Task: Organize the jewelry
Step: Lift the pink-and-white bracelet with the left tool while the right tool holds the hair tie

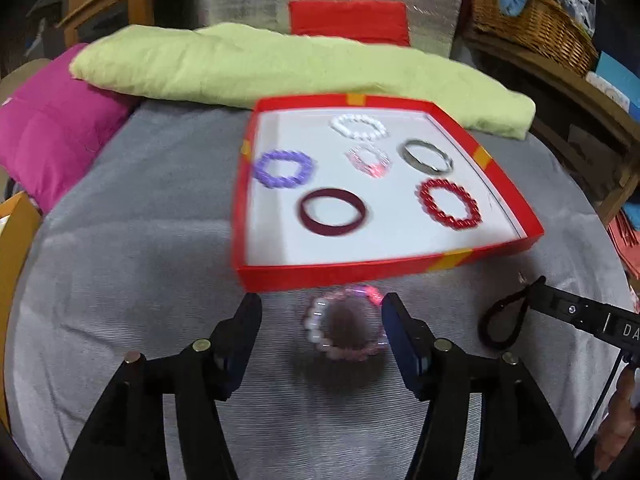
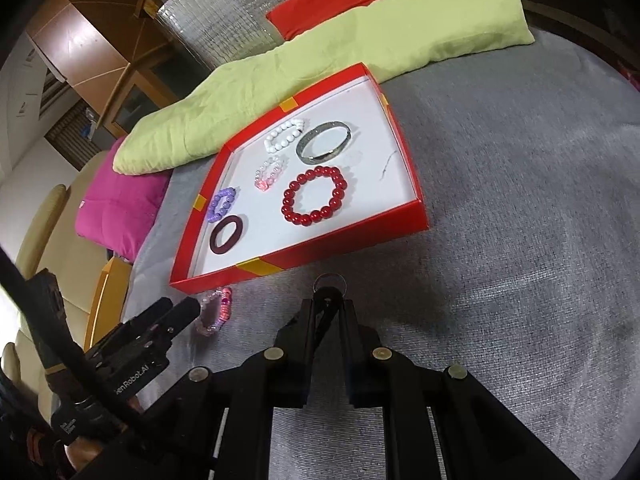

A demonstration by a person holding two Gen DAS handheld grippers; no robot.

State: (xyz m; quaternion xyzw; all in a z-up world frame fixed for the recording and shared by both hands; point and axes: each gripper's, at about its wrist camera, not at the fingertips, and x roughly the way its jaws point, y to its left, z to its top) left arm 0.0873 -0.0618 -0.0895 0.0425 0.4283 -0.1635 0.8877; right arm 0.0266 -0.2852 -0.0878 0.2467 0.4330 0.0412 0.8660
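A red shallow box [image 1: 360, 270] [image 2: 280, 266] with a white floor lies on the grey cloth. In it are a white bead bracelet [image 1: 360, 127], a purple one [image 1: 284, 169], a clear pink one [image 1: 368, 158], a silver bangle [image 1: 426, 156], a red bead bracelet [image 1: 449, 204] and a dark red bangle [image 1: 332, 212]. Just in front of the box, a pink bead bracelet [image 1: 344, 328] [image 2: 218, 312] lies blurred on the cloth between the spread fingers of my open left gripper [image 1: 322, 306] [image 2: 182, 307]. My right gripper [image 2: 329, 296] [image 1: 538, 286] is shut on a dark loop band [image 1: 504, 324].
Behind the box lie a long green pillow [image 1: 280, 68], a pink cushion [image 1: 52, 132] and a red cushion [image 1: 348, 20]. A wicker basket [image 1: 532, 28] sits on a wooden shelf at the right. Wooden furniture [image 2: 92, 40] stands at the left.
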